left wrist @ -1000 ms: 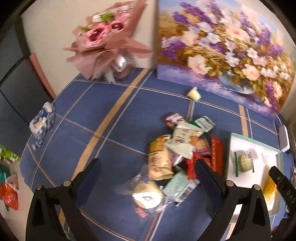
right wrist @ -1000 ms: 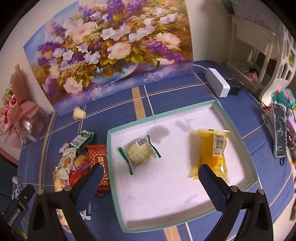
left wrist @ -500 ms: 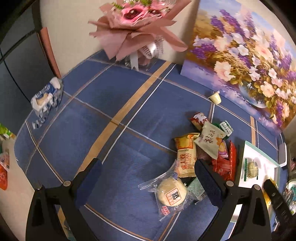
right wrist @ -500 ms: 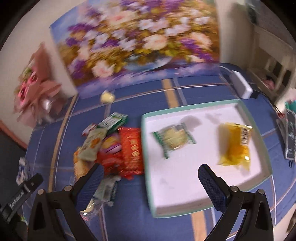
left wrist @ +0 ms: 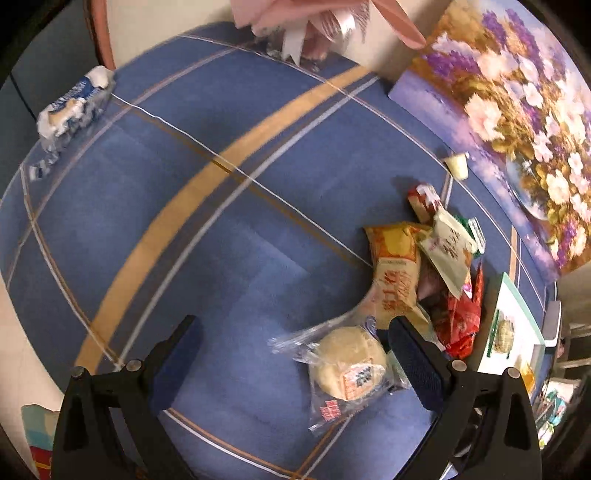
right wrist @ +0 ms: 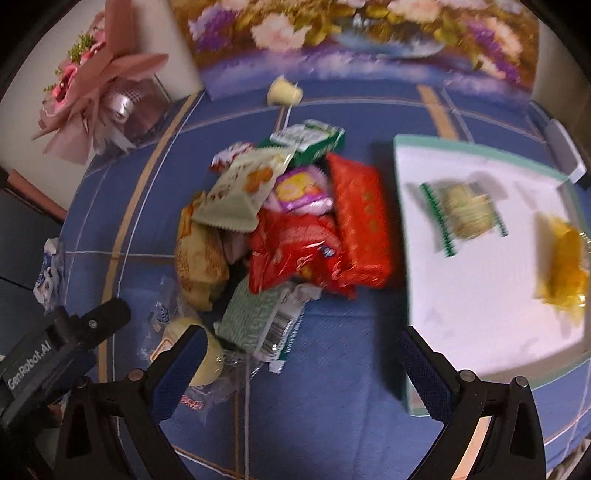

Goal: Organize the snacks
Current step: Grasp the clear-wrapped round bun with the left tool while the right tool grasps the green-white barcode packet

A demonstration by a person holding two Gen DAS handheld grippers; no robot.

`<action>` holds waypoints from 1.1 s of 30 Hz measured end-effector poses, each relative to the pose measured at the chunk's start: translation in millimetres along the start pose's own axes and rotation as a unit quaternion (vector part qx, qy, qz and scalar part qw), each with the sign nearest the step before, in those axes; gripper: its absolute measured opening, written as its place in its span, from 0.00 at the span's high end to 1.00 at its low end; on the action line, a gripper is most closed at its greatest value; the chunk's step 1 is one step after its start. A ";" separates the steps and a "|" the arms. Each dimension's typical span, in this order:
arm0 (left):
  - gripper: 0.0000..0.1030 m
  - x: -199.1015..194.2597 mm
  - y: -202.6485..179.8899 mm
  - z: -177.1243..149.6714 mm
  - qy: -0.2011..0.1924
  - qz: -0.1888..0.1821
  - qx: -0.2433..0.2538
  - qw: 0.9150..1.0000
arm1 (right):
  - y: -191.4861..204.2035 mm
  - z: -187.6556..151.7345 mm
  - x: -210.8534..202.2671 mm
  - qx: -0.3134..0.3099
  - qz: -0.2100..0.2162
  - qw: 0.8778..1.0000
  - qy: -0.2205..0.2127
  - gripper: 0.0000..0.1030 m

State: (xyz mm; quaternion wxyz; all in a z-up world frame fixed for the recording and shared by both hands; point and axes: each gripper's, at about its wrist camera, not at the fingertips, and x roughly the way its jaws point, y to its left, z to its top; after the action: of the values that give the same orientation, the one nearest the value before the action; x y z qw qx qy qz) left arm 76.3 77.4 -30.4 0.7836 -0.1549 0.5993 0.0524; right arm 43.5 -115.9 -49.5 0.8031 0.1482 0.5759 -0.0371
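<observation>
A pile of snack packets [right wrist: 288, 221] lies on the blue tablecloth, left of a white tray [right wrist: 480, 332] with a green rim. The tray holds a green-edged round cake [right wrist: 467, 216] and a yellow packet [right wrist: 565, 273]. My left gripper [left wrist: 291, 362] is open and empty, low over a clear-wrapped round bun [left wrist: 347, 363] at the near edge of the pile. My right gripper [right wrist: 299, 365] is open and empty, above the cloth between the pile's near end and the tray. The left gripper's body [right wrist: 55, 350] shows at the right wrist view's lower left.
A flower painting [right wrist: 362, 33] leans on the back wall. A pink bouquet [right wrist: 99, 88] stands at the back left. A small cream cup [right wrist: 284, 92] lies before the painting. A blue-white tissue pack [left wrist: 74, 107] sits at the table's far left edge. A white power strip [right wrist: 565, 151] lies beyond the tray.
My left gripper has swung left and dropped towards the bun. My right gripper has swept left from over the tray to the pile. Both stayed open.
</observation>
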 end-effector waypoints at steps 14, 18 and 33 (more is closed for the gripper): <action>0.03 39.0 -4.8 -9.6 0.078 -0.034 -0.034 0.996 | 0.8 -7.0 27.6 -0.019 -0.032 0.999 0.029 0.00; 0.19 43.3 -1.7 -12.5 0.089 -0.048 -0.047 0.994 | -0.2 -8.3 30.2 -0.019 -0.035 0.999 0.033 0.00; 0.49 42.1 11.6 -19.0 0.090 -0.075 -0.071 0.991 | 4.5 0.4 30.6 -0.019 -0.017 0.999 0.023 0.08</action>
State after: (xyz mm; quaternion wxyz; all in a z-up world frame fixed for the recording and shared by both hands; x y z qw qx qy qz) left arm 67.3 78.2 -77.1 0.7155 -0.2589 0.6485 0.0217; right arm 55.1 -108.3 -77.2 0.7917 0.1237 0.5971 -0.0362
